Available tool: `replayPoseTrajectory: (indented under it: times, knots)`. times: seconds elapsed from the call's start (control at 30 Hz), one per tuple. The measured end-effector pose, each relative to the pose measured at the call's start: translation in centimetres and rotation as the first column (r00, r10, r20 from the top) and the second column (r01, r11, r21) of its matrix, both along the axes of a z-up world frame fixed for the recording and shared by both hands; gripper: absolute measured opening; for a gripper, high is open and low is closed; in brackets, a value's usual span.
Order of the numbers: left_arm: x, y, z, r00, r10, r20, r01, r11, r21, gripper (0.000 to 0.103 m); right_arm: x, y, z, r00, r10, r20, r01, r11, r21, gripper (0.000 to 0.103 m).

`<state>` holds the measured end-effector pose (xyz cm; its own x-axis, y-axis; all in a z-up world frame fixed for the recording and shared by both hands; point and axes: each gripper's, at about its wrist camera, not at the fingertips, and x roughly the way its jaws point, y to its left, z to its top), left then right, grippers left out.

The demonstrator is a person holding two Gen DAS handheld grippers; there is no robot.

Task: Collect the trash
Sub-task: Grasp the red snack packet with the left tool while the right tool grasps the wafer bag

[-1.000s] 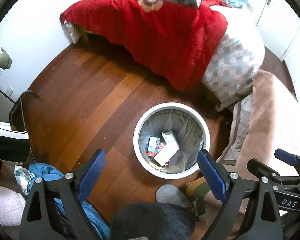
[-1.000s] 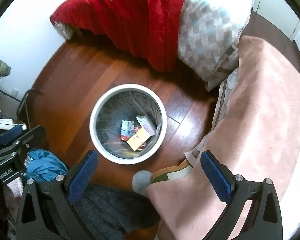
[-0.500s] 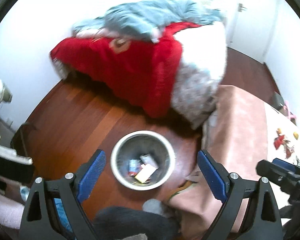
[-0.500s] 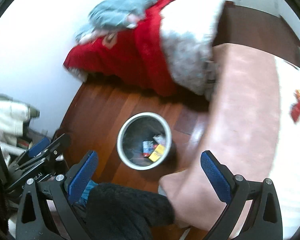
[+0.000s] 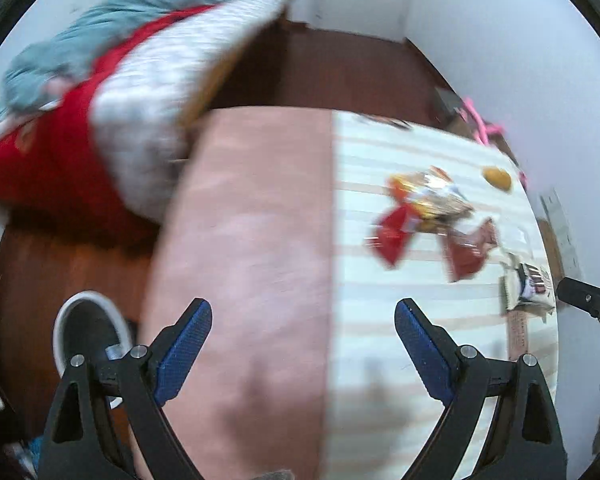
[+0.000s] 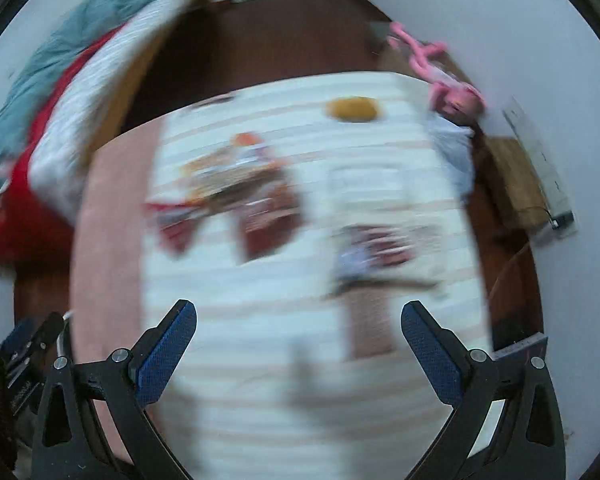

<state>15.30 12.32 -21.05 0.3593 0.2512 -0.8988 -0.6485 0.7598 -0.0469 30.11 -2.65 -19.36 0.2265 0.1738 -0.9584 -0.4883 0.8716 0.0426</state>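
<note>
Both views are smeared and no label reads clearly, as the left gripper (image 5: 303, 332) and right gripper (image 6: 299, 334) hover wide open and empty above the striped cloth (image 5: 380, 280), wrappers (image 5: 428, 204) scattered mid-surface, white bin (image 5: 66, 312) on the floor by its left edge.

Both wrist cams look fwd along open fingers, angled down over the striped white cloth (image 5: 400, 280), not close to it. Left view sits further left: pink blanket (image 5: 252, 240) center, bin (image 5: 66, 320) lower left. Shared: wrappers (image 5: 428, 200) (image 6: 236, 184), bed upper left; right view heavily blurred.
</note>
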Motion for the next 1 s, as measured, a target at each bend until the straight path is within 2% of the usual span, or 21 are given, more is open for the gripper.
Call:
replayPoseTrajectory:
  times: [0.03, 0.1, 0.23, 0.27, 0.33, 0.4, 0.43, 0.53, 0.57, 0.63, 0.67, 0.7, 0.73, 0.77, 0.87, 0.9, 1.0]
  knots:
    - [1.3, -0.6, -0.4, 1.0, -0.013, -0.016, 0.013, 1.0, 0.008, 0.093, 1.5, -0.7, -0.5, 1.0, 0.011, 0.014, -0.01, 0.999, -0.045, 0.103]
    - [3.6, -1.7, -1.3, 0.999, -0.034, -0.042, 0.035, 0.999, 0.026, 0.093, 3.9, -1.3, -1.8, 0.995, 0.098, 0.033, -0.093, 0.988, -0.124, 0.103]
    - [6.2, -3.6, -3.2, 0.997, -0.041, -0.071, 0.045, 0.998, 0.047, 0.093, 7.2, -1.1, -4.9, 0.962, 0.271, -0.039, -0.273, 0.943, -0.19, 0.103]
    - [6.4, -3.9, -3.6, 0.996, -0.042, -0.078, 0.046, 0.998, 0.05, 0.093, 7.2, -0.4, -5.4, 0.928, 0.37, -0.032, -0.368, 0.905, -0.213, 0.103]
    - [6.8, -4.5, -4.4, 0.995, -0.036, -0.094, 0.043, 0.997, 0.065, 0.093, 6.4, 0.9, -6.6, 0.843, 0.538, -0.019, -0.519, 0.802, -0.296, 0.103]
    - [6.8, -4.7, -5.3, 0.994, -0.028, -0.107, 0.035, 0.997, 0.066, 0.093, 6.3, 1.7, -8.2, 0.786, 0.616, -0.056, -0.592, 0.723, -0.357, 0.103]
    - [6.8, -4.6, -5.8, 0.993, -0.018, -0.114, 0.025, 0.998, 0.058, 0.093, 6.5, 1.8, -8.9, 0.761, 0.644, -0.075, -0.617, 0.685, -0.387, 0.103]
    - [7.0, -4.7, -6.7, 0.992, -0.002, -0.124, 0.008, 0.999, 0.047, 0.093, 7.0, 2.4, -11.2, 0.723, 0.678, -0.132, -0.656, 0.615, -0.437, 0.103]
    - [6.9, -4.6, -6.9, 0.992, -0.001, -0.125, 0.007, 0.999, 0.047, 0.093, 7.1, 2.4, -11.5, 0.726, 0.675, -0.135, -0.656, 0.618, -0.434, 0.103]
    - [6.7, -4.4, -6.9, 0.992, 0.001, -0.124, 0.007, 0.998, 0.057, 0.093, 7.7, 2.4, -11.3, 0.751, 0.645, -0.142, -0.646, 0.672, -0.362, 0.102]
    - [6.5, -4.3, -6.7, 0.993, 0.0, -0.122, 0.009, 0.998, 0.068, 0.093, 8.0, 2.4, -11.1, 0.772, 0.62, -0.14, -0.626, 0.704, -0.335, 0.093]
    - [6.3, -4.2, -6.6, 0.993, -0.003, -0.119, 0.012, 0.997, 0.075, 0.093, 8.1, 2.2, -10.9, 0.787, 0.599, -0.144, -0.612, 0.733, -0.296, 0.078]
    - [6.1, -4.0, -6.4, 0.993, -0.003, -0.117, 0.013, 0.997, 0.082, 0.093, 8.1, 2.0, -10.8, 0.806, 0.572, -0.149, -0.59, 0.761, -0.268, 0.07]
    - [5.8, -3.8, -6.3, 0.993, -0.004, -0.115, 0.014, 0.996, 0.089, 0.093, 8.3, 1.6, -10.8, 0.84, 0.521, -0.154, -0.543, 0.803, -0.245, 0.066]
    - [5.2, -3.0, -5.9, 0.994, -0.011, -0.111, 0.022, 0.995, 0.098, 0.093, 8.7, 0.1, -10.7, 0.912, 0.374, -0.171, -0.401, 0.901, -0.168, 0.062]
    - [5.0, -2.6, -5.8, 0.994, -0.014, -0.11, 0.025, 0.995, 0.095, 0.093, 8.7, -0.7, -10.5, 0.931, 0.31, -0.192, -0.334, 0.936, -0.108, 0.061]
    - [4.9, -1.4, -5.8, 0.995, -0.019, -0.102, 0.027, 0.997, 0.075, 0.093, 8.8, -2.4, -10.4, 0.958, 0.2, -0.206, -0.216, 0.975, -0.057, 0.055]
